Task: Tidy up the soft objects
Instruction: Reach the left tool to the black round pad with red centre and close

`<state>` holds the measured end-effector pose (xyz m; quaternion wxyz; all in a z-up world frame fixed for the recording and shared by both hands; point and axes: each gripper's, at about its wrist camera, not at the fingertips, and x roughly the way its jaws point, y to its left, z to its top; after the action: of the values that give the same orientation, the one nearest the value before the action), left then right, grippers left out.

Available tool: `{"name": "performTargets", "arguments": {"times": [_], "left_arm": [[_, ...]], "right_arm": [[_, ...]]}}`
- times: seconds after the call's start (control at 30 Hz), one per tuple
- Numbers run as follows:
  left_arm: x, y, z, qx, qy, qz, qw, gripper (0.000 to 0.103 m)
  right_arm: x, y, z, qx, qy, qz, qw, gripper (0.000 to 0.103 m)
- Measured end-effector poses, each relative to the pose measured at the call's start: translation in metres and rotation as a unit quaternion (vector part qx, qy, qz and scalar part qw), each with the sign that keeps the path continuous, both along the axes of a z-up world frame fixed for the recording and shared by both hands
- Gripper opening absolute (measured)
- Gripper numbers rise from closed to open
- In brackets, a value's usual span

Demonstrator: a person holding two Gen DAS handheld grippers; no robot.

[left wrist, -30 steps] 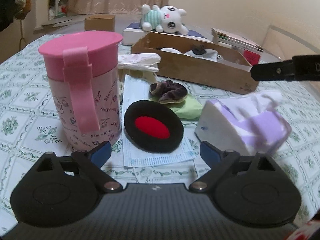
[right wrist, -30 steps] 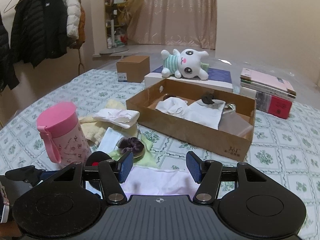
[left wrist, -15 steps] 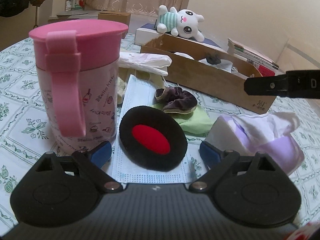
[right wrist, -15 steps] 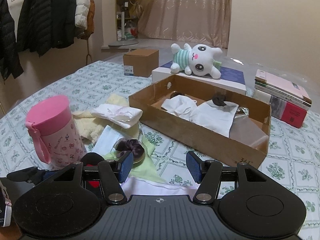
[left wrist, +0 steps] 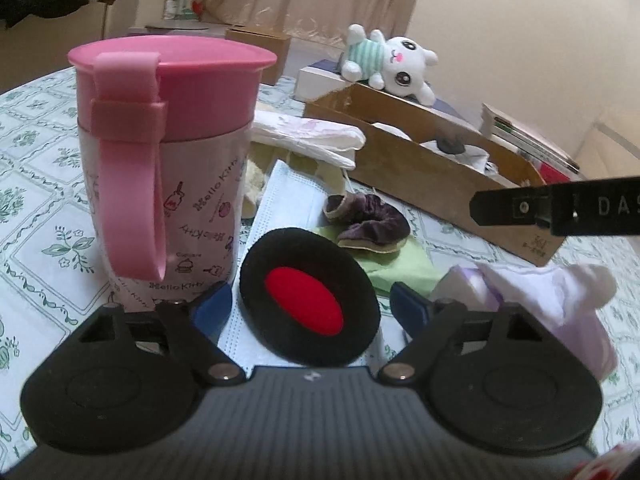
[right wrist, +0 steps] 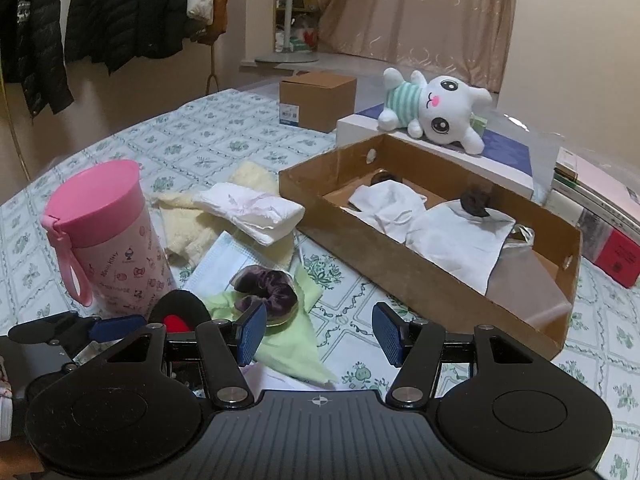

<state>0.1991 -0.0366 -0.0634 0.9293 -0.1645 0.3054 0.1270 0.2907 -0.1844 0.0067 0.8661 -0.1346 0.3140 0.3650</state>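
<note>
- The left gripper [left wrist: 310, 308] hangs low over the table [left wrist: 36, 216]; its fingers [left wrist: 210, 306] stand apart and have just been closing in, with the black-and-red pad [left wrist: 308, 300] between them, not pressed.
- That pad lies on a blue face mask [left wrist: 288, 200] beside the pink cup [left wrist: 168, 160].
- The right gripper [right wrist: 318, 334] has fingers apart, gripping nothing, above a green cloth [right wrist: 288, 344] and purple scrunchie [right wrist: 266, 286], near the cardboard box [right wrist: 420, 284].

left: pink cup [left wrist: 168, 168] blocks | right: tissue pack [left wrist: 552, 312] crowds | front of cardboard box [right wrist: 420, 280]: bare tablecloth [right wrist: 352, 320]
</note>
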Motion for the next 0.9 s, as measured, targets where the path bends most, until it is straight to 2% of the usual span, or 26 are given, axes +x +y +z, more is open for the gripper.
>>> {"name": "performTargets", "arguments": {"times": [0.37, 0.53, 0.67, 0.9], "left_arm": [[0.012, -0.001, -0.004, -0.021, 0.018, 0.043, 0.9987, 0.083], [0.013, 0.002, -0.003, -0.032, 0.02, 0.059, 0.9976, 0.071], [0.013, 0.002, -0.004, -0.028, 0.019, 0.055, 0.9979, 0.069], [-0.001, 0.007, 0.004, -0.044, 0.008, 0.041, 0.9982, 0.068]], "right_arm": [[0.005, 0.005, -0.003, -0.002, 0.004, 0.008, 1.0, 0.059], [0.005, 0.005, -0.003, 0.0, 0.004, 0.008, 1.0, 0.059], [0.005, 0.004, -0.001, 0.002, 0.004, 0.008, 1.0, 0.059], [0.004, 0.006, 0.0, -0.006, 0.005, 0.012, 1.0, 0.059]]}}
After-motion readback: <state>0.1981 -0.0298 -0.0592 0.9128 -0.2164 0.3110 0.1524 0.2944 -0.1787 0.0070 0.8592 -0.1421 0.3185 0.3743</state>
